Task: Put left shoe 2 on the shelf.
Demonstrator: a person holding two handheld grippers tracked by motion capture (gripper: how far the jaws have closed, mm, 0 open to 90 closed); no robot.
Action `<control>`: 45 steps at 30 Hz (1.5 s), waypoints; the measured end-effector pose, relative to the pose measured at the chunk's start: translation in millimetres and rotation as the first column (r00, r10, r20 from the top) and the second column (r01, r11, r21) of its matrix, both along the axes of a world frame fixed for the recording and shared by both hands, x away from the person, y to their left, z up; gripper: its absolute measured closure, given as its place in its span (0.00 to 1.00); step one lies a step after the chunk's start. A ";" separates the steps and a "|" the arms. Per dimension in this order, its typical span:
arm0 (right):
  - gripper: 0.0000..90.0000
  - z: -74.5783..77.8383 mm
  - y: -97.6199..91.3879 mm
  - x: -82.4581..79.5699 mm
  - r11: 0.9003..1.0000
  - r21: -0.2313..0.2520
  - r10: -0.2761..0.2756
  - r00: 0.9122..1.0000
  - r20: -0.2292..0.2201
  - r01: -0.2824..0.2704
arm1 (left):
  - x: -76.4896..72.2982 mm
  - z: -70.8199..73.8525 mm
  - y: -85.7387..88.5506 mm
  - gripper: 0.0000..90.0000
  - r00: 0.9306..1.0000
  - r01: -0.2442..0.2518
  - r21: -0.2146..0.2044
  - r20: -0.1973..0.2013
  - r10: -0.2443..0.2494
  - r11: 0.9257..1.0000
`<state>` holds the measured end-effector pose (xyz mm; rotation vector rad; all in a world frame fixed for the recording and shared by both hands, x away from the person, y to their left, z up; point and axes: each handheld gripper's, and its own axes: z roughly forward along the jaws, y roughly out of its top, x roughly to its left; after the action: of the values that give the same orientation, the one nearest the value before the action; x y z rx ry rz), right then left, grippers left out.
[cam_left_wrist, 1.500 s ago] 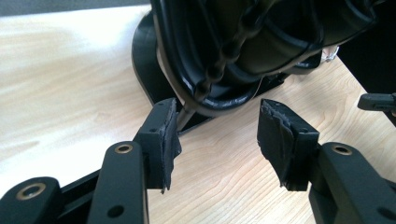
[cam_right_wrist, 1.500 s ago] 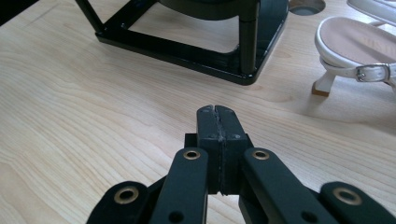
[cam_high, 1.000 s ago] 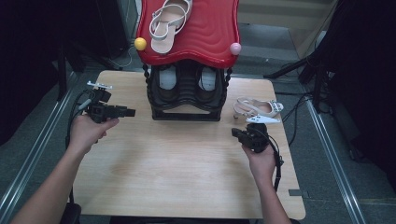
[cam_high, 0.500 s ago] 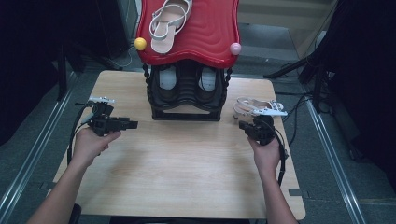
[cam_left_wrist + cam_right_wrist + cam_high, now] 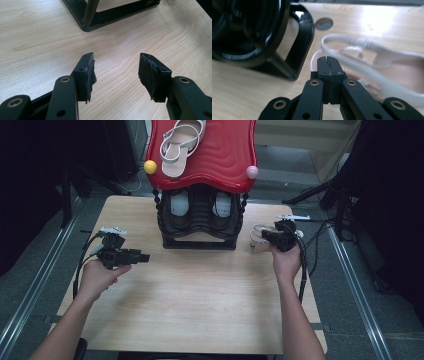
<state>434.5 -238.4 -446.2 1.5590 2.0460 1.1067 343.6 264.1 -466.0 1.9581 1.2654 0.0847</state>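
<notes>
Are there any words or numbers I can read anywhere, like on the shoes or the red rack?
No readable text: the sandal on the red top shelf, the sandal on the table, the pair of shoes in the black rack and both claws show no words, numbers or signs.

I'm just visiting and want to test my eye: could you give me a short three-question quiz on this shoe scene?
1. True or false: the right claw is shut, with nothing between its jaws.
2. Which claw stands open over bare table: A left, B right?
3. What lies on the red top shelf?

Key: 1 true. 2 A, the left claw. 3 A white strappy sandal; its mate, the second sandal, lies on the wooden table by the right claw.
</notes>
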 end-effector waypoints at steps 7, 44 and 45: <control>1.00 6.7 2.5 24.3 0.998 0.004 -0.056 0.998 -0.019 0.056 | 1.7 -5.4 1.8 0.53 1.000 0.004 -0.003 0.005 -0.004 1.000; 1.00 -24.2 -33.3 -29.3 0.998 -0.033 -0.056 0.996 -0.067 0.054 | -0.9 -10.7 3.1 0.52 1.000 0.014 0.008 -0.006 -0.014 1.000; 1.00 -23.7 -35.6 -31.2 0.998 -0.034 -0.059 0.996 -0.069 0.056 | -1.1 -10.9 3.0 0.52 1.000 0.013 0.009 -0.004 -0.013 1.000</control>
<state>403.3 -274.0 -469.9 1.6519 2.0394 1.0073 342.5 267.1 -476.9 1.9751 1.2562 0.0802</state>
